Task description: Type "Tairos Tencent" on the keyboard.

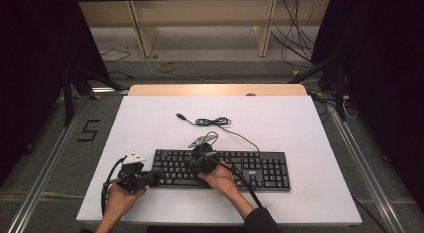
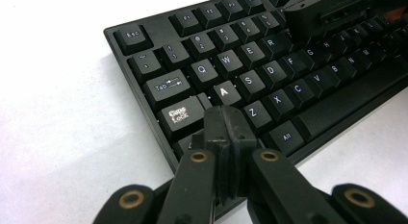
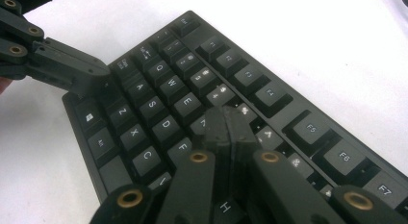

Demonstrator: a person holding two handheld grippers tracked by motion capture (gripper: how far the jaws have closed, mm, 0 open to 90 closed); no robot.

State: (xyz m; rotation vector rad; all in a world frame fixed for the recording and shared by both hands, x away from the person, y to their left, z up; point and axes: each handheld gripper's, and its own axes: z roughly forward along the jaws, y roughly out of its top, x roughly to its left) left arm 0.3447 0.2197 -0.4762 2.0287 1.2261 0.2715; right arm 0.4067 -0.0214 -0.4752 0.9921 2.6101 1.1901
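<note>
The keyboard (image 2: 250, 80) looks like matt black plastic, its keycaps smooth with pale printed legends and a faint sheen along their edges. The left gripper (image 2: 225, 125) and right gripper (image 3: 226, 128) show jaws of dull black plastic, slightly rough and scuffed, with small brass-coloured metal rivets at the joints. The counter (image 1: 150, 118) has a smooth, matt white top and a pale wood edge at the far side.
</note>
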